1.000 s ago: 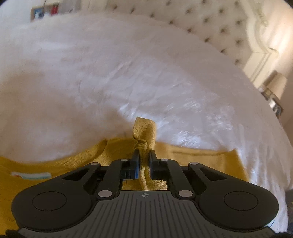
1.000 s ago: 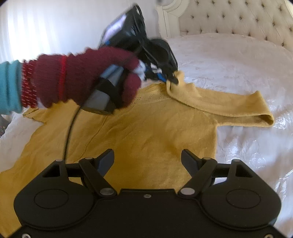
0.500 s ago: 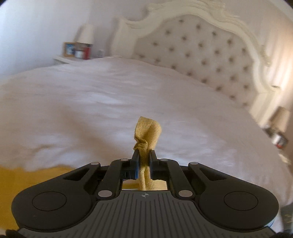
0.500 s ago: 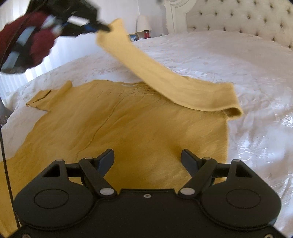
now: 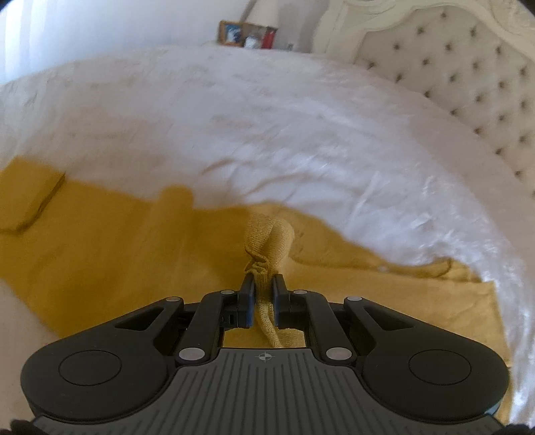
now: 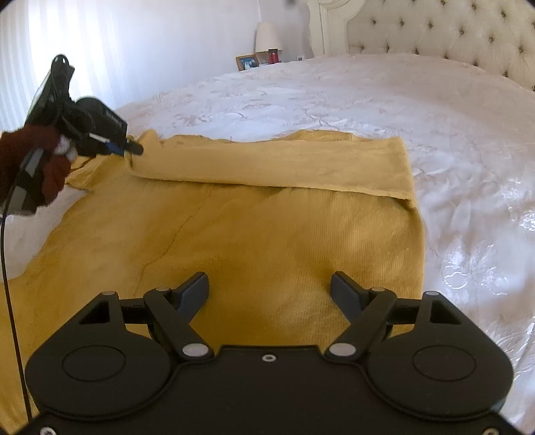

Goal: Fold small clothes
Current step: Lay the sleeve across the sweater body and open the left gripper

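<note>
A yellow knit sweater [image 6: 254, 241] lies flat on the white bed; it also shows in the left wrist view [image 5: 110, 247]. One sleeve [image 6: 274, 167] is folded across the top of the body toward the left. My left gripper [image 5: 262, 284] is shut on that sleeve's cuff [image 5: 269, 239]; in the right wrist view it [image 6: 133, 149] sits low at the sweater's upper left, held by a red-gloved hand. My right gripper [image 6: 271, 287] is open and empty, hovering over the sweater's lower body.
The white bedspread [image 6: 367, 100] surrounds the sweater. A tufted headboard [image 6: 451, 30] stands at the far right. A nightstand with a lamp [image 6: 267, 36] and a photo frame [image 6: 247, 62] is beyond the bed. The sweater's other sleeve [image 5: 30, 197] lies at the left.
My left gripper carried the sleeve cuff up and across to the left, then lowered it, so the sleeve now lies folded over the sweater's body. The right gripper stayed open.
</note>
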